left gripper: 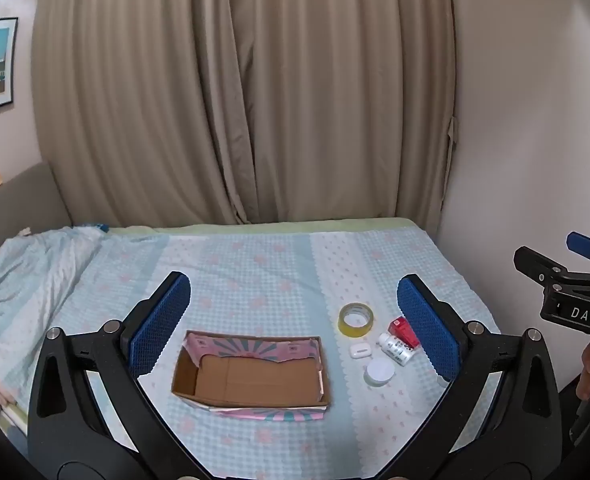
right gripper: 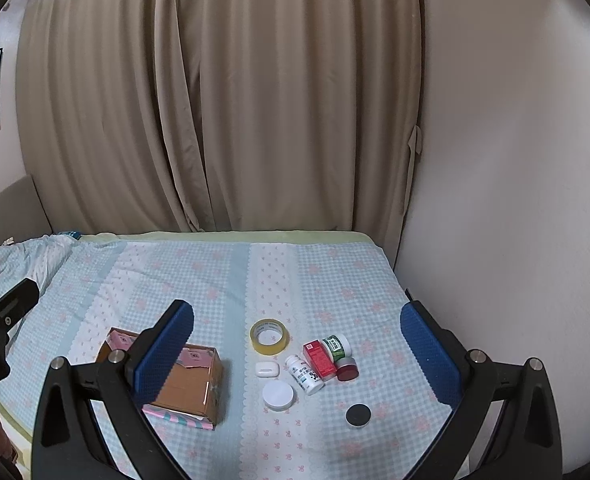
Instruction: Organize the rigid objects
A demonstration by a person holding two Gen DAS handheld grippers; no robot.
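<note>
Bottles and jars (right gripper: 315, 364) lay right of the cardboard box (left gripper: 251, 376), probably nearer the right gripper (right gripper: 297, 356); left gripper (left gripper: 295, 328) also wide open, empty.

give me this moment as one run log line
phase: pre-grasp | left gripper: open, above cardboard box | right gripper: open, above item cluster | box: nothing inside | tape roll, white bottle, red box: on bed
</note>
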